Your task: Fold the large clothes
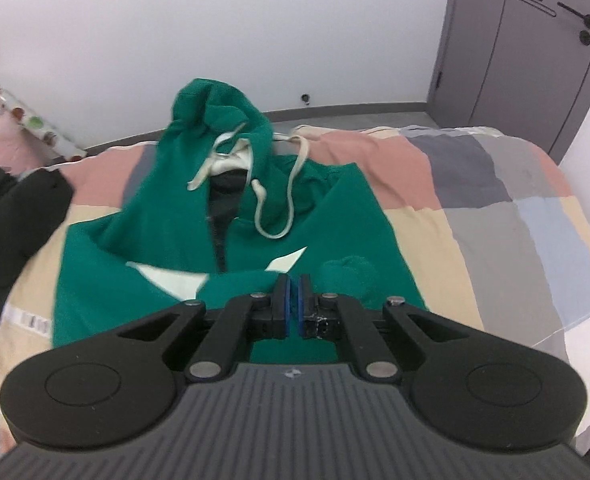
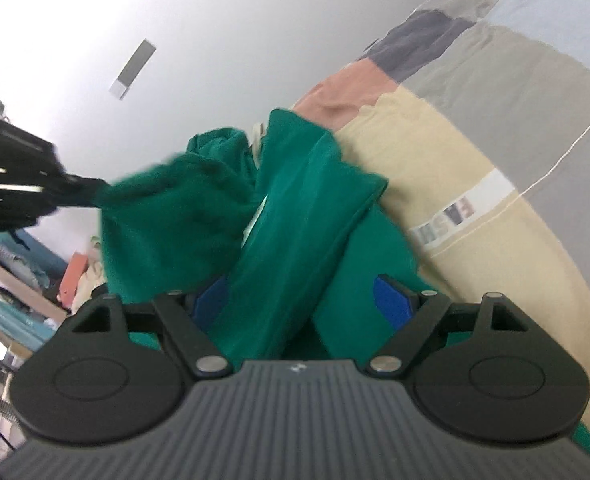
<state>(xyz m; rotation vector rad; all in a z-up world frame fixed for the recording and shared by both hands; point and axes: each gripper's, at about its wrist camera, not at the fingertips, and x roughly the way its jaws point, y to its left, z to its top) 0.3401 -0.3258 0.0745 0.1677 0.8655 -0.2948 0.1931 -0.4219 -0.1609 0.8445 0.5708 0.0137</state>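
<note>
Two grippers over one green hoodie (image 1: 335, 216), spread chest-up on a patchwork quilt (image 1: 495, 200) of pink, cream, grey and pale blue. Behind the bed, a plain white wall (image 1: 215, 20) with a grey skirting line, and a grey door (image 1: 515, 60) at far right. Dark cloth (image 1: 7, 208) heaped at the quilt's left edge; cluttered shelves (image 2: 15, 280), blurred, at lower left in the right wrist view.

Hood (image 1: 215, 112) bunched up towards the wall, white drawstring (image 1: 291, 200) looped loose across the chest, zip partly undone.

Left gripper (image 1: 293, 300) angled steeply down over the lower front, blue pads clenched together; seen from the right wrist view as a dark blur at left, pinching the end of a sleeve (image 2: 167, 208) and drawing it taut off the body.

Right gripper (image 2: 301, 302) tilted gently down and rolled to one side, low at the hoodie's edge, jaws released and standing wide. Between them, a thick fold of green cloth, one pad half hidden behind it, the other bare and not pressing.
</note>
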